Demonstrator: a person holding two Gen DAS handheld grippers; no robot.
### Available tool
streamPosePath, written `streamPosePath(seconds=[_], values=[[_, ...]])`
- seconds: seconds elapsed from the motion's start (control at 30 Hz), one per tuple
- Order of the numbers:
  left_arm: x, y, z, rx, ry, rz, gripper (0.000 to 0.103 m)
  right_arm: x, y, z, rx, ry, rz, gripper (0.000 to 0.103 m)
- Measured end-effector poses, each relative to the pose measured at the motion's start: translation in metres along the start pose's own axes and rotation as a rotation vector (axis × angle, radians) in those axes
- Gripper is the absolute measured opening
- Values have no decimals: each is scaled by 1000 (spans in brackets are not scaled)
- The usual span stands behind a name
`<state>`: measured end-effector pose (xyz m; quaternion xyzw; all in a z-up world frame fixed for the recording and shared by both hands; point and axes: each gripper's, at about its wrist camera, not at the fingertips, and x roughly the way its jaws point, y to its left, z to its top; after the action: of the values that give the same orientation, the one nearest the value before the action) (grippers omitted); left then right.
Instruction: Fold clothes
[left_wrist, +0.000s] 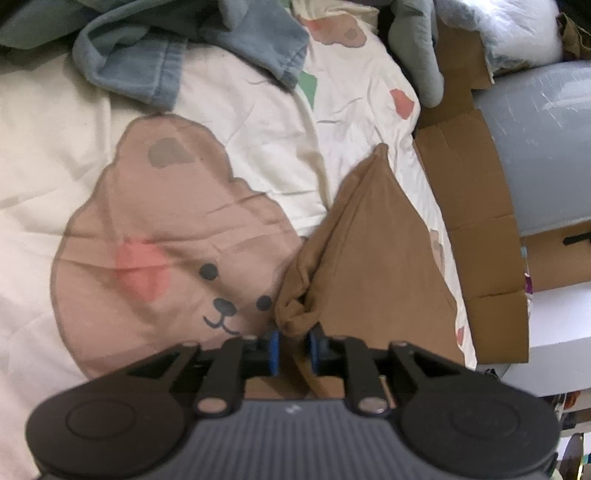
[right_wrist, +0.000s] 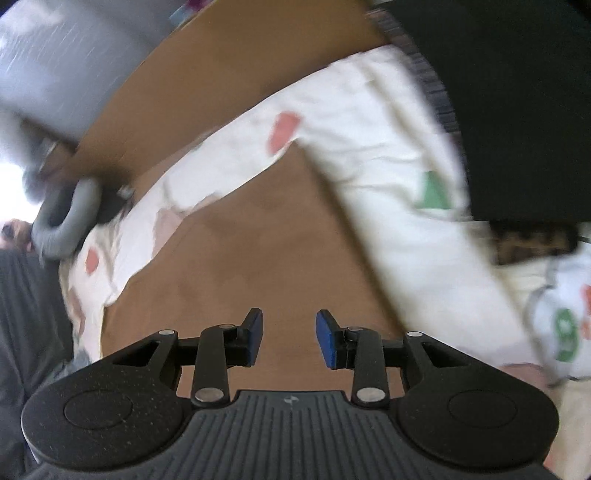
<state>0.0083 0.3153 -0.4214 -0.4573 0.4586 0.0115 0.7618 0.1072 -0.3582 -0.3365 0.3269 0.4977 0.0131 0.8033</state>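
Note:
A brown garment (left_wrist: 376, 251) lies on a cream bedsheet with a bear print (left_wrist: 159, 229). My left gripper (left_wrist: 293, 345) is shut on a bunched edge of the brown garment at its near left corner. In the right wrist view the same brown garment (right_wrist: 258, 251) spreads flat below my right gripper (right_wrist: 290, 338), which is open and empty just above the cloth. That view is blurred.
A blue denim garment (left_wrist: 184, 48) lies crumpled at the far side of the bed. Flattened cardboard (left_wrist: 476, 206) and a grey cylinder (left_wrist: 543, 147) stand along the bed's right edge. A grey ring-shaped object (right_wrist: 66, 221) and a dark cloth (right_wrist: 517, 110) lie near the sheet.

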Motion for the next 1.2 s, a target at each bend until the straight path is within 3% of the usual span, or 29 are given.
streamPosePath(seconds=[0.13, 0.3, 0.6, 0.7, 0.77, 0.83, 1.0, 1.2], values=[[2, 5, 2, -4, 3, 18, 49, 28, 25, -9, -72, 73, 25, 36], [8, 6, 8, 42, 15, -3, 50, 56, 55, -15, -206, 153, 45, 36], [24, 16, 17, 12, 51, -102, 52, 96, 104, -11, -340, 235, 94, 36], [28, 15, 17, 3, 80, -146, 36, 109, 117, -18, -389, 263, 105, 36], [30, 13, 17, 9, 99, -151, 18, 122, 125, -28, -425, 296, 100, 35], [30, 10, 17, 12, 111, -152, 13, 133, 134, -39, -454, 318, 106, 35], [24, -3, 22, 39, 113, -173, 11, 149, 150, -70, -557, 379, 121, 17], [14, -20, 26, 79, 107, -194, 10, 147, 151, -94, -626, 450, 135, 7]])
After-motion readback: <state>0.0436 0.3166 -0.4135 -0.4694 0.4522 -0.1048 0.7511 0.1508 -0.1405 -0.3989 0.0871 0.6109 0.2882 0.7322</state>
